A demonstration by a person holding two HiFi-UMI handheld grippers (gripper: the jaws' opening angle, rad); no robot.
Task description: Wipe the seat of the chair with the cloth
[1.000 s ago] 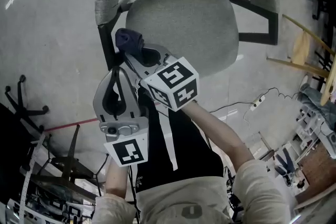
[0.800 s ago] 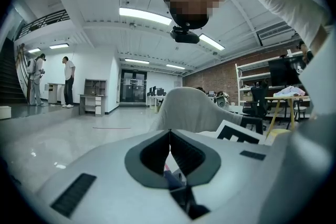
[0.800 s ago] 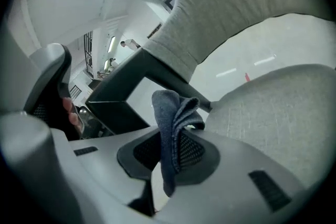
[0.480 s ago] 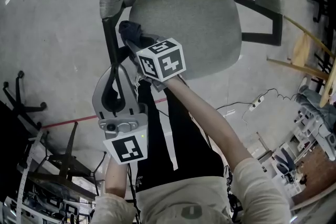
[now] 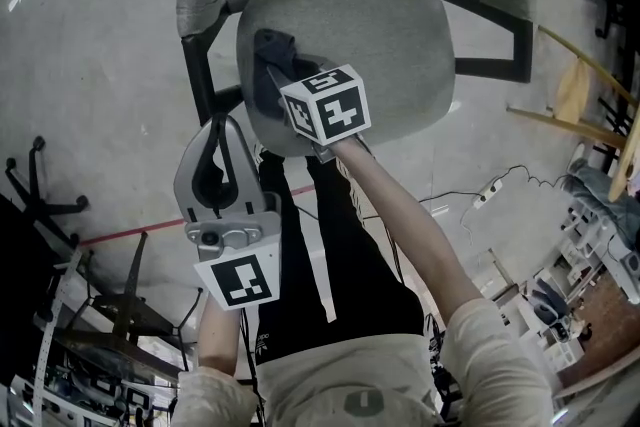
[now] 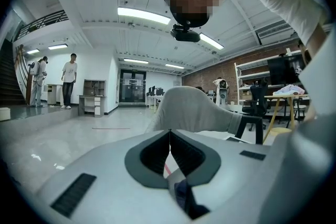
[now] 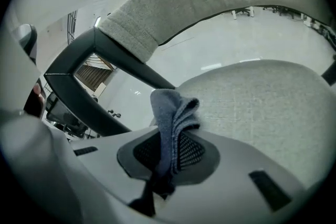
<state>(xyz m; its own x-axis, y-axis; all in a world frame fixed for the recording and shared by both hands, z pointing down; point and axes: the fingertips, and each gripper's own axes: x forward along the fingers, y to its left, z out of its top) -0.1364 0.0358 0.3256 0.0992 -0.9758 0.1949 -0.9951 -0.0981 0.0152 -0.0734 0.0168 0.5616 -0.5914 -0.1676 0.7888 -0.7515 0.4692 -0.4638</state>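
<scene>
Pinching a bunched blue-grey cloth (image 7: 173, 107), the right tongs (image 7: 169, 136) are closed on its middle. A soft fold stands up past the tips and a darker tail hangs down behind the jaws. From the head view, the cloth sits over the left part of the grey seat (image 5: 390, 35), toward the side with the dark arm frame (image 5: 200, 80). Whether the cloth actually presses on the fabric cannot be told from any view.

The left tongs (image 5: 222, 127) are held back near the person's body, off the chair. Their jaws meet at the tips with nothing gripped between them.

The cloth looks light and limp, so it should drape and flatten under a little pressure rather than push back. The woven seat cover will likely drag on it, and a thin pinch at an edge could pull free during a stroke. A hold on the thick gathered part, as here, seems the safer place. Enough loose cloth needs to be left beyond the tips to meet the seat before the hard jaws do.
</scene>
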